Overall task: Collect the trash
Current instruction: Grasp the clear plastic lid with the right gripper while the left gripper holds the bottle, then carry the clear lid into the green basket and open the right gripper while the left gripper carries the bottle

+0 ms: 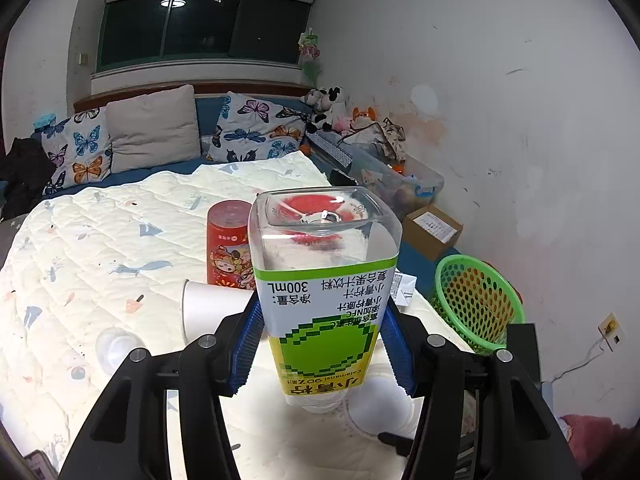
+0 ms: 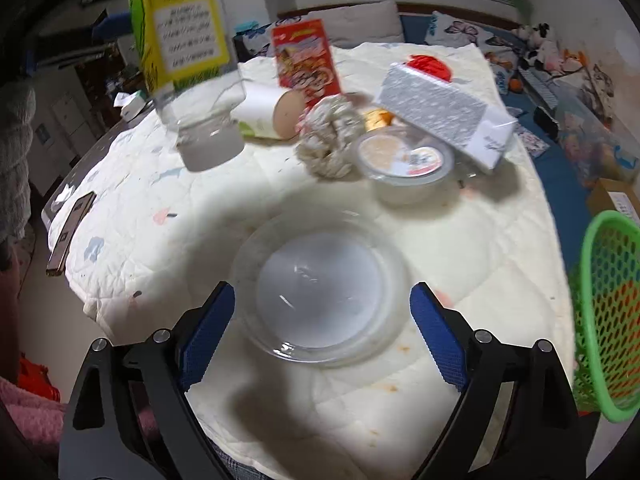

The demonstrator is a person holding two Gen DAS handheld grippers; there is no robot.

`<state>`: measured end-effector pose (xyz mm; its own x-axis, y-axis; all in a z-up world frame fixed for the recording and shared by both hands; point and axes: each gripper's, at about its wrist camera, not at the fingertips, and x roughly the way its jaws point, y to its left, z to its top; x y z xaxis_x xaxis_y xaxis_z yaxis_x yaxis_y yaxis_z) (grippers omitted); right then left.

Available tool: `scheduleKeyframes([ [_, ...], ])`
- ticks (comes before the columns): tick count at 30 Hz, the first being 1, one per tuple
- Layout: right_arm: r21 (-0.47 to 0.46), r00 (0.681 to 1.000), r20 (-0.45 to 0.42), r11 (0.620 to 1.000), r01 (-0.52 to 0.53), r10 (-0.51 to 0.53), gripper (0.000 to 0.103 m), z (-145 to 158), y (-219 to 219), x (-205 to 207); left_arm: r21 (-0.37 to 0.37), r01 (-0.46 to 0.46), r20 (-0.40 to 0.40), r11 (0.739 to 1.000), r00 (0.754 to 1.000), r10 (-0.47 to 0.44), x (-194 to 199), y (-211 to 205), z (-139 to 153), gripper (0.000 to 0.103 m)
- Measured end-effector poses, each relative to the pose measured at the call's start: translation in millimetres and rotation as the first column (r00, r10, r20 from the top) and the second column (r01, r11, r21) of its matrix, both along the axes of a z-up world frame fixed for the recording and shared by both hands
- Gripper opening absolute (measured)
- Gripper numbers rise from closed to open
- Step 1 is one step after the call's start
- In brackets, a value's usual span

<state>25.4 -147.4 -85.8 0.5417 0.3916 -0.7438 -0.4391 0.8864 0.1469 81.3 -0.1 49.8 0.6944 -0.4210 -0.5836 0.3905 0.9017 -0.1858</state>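
Observation:
My left gripper [image 1: 322, 320] is shut on a square clear bottle [image 1: 324, 264] with a green and yellow label, held upside down above the white quilt [image 1: 100, 240]. The right wrist view shows that bottle [image 2: 188, 40] raised at the upper left. My right gripper [image 2: 322, 304] stands open low over the quilt, its blue pads [image 2: 208, 328] on either side of a clear round plastic container [image 2: 320, 288] that lies flat. Whether the pads touch its rim I cannot tell. A green mesh basket [image 2: 608, 312] stands just off the quilt's right edge, and the left wrist view shows the basket [image 1: 476, 300] too.
On the quilt lie a red printed can [image 2: 306, 60], a tipped paper cup [image 2: 268, 112], a knotted rope ball [image 2: 330, 144], a lidded plastic tub [image 2: 404, 164] and a silver-white box [image 2: 440, 116]. A phone [image 2: 70, 232] rests at the left edge. Pillows [image 1: 152, 128] and a cardboard box [image 1: 432, 232] lie beyond.

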Motion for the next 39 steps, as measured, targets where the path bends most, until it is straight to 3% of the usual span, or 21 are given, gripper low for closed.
scheduleKeyframes([
  [6, -0.044, 1.0, 0.018, 0.999, 0.0, 0.001, 0.092, -6.4, 9.9, 2.4, 0.002, -0.001, -0.01, 1.0, 1.0, 0.001, -2.1, -3.0, -2.5, 0.054],
  [13, -0.033, 0.999, 0.032, 0.999, 0.023, -0.022, 0.091, -4.8, 7.2, -0.9, -0.001, 0.009, -0.017, 1.0, 1.0, -0.009, 3.9, -4.7, -2.4, 0.054],
  [26, 0.087, 0.984, 0.056, 0.983, 0.163, -0.168, 0.091, 25.2, -57.2, -15.9, -0.016, 0.102, -0.017, 0.995, 0.995, -0.102, 14.4, -43.1, -0.2, 0.054],
  [34, 0.1, 0.951, 0.098, 0.954, 0.283, -0.293, 0.091, 37.6, -108.2, -19.5, -0.029, 0.162, -0.029, 0.986, 0.986, -0.163, 22.7, -73.2, 3.0, 0.054],
  [39, 0.104, 0.904, 0.109, 0.909, 0.403, -0.413, 0.091, 42.7, -160.2, -14.8, -0.034, 0.205, -0.03, 0.978, 0.978, -0.206, 26.7, -97.9, 6.0, 0.054],
])
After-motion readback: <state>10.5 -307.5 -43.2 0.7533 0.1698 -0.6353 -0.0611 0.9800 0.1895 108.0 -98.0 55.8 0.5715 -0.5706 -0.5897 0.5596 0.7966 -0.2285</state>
